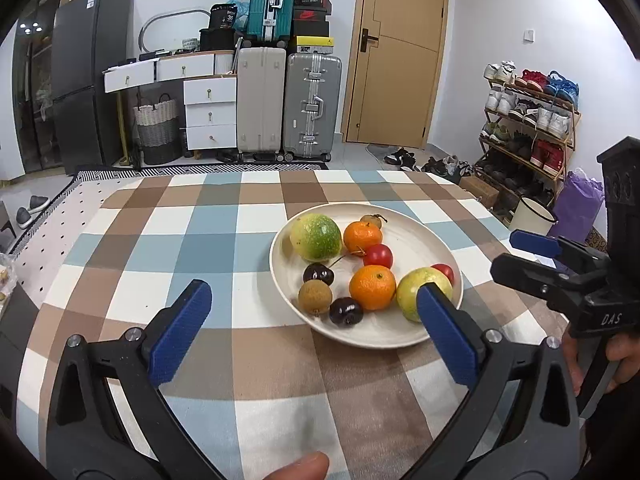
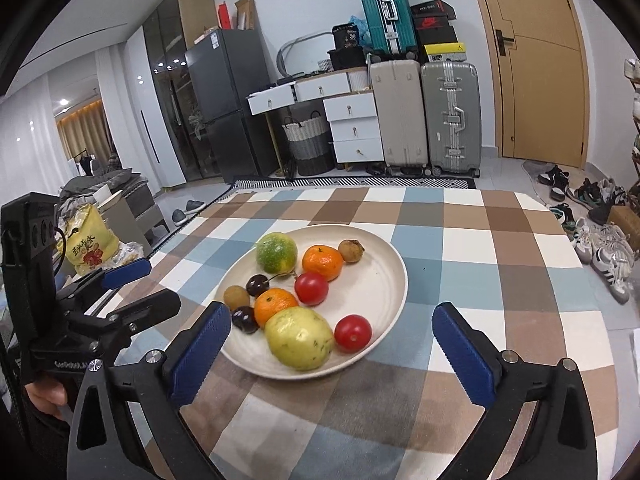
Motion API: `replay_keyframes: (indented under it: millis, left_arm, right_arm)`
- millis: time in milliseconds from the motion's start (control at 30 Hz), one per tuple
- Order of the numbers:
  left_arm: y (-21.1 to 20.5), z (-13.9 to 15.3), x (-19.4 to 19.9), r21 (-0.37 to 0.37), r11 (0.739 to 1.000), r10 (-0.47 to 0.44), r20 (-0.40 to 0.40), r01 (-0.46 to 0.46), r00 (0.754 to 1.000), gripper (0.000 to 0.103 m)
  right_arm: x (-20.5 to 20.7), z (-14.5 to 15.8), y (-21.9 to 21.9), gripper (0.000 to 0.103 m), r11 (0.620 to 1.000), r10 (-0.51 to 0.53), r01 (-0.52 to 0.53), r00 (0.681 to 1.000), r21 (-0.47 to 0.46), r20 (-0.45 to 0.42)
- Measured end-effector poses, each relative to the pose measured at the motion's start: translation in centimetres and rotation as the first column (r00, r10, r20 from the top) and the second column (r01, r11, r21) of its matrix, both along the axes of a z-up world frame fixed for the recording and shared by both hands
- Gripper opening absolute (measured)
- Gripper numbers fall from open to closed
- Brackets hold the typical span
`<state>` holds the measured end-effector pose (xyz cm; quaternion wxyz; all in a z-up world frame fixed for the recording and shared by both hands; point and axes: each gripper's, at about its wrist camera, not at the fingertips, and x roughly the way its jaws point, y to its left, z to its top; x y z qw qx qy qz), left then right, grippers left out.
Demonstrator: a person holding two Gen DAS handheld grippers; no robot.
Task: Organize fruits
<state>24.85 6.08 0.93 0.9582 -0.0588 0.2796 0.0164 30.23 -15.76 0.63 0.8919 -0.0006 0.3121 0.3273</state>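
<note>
Both grippers hover short of the plate (image 2: 394,264), and nothing is in either one. The left gripper (image 1: 314,322) is spread wide, its right pad crossing in front of the yellow-green fruit (image 1: 424,292) at the plate's near edge. The right gripper (image 2: 332,346) is just as wide, framing that same fruit (image 2: 299,338) and a cherry tomato (image 2: 353,333) beside it. All the fruit sits on the plate on the checked tablecloth (image 2: 500,280): two tangerines (image 2: 322,262), the green-mottled round fruit (image 2: 277,253), dark cherries (image 2: 257,285), small brown longan-like fruits (image 2: 351,251), another tomato (image 2: 311,289).

My read: this is the moment of choosing a first pick. The pieces are crowded, several touching, so go for one on the outer edge, like the lone tomato. Come in low with one pad on each side, and close gently, since round fruit rolls and soft skins bruise. Keep the other gripper clear of the rim so the plate doesn't skid.
</note>
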Motion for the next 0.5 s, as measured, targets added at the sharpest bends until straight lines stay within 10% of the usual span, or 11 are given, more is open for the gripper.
replay_keyframes:
  millis: [500]
  left_arm:
    - [0.1,-0.3,-5.5,-0.005,0.998,0.067,0.095,-0.067,0.993,0.102]
  right_arm:
    - [-5.6,-0.4,-1.8,0.103,0.999,0.021,-0.024,0.996,0.031,0.091]
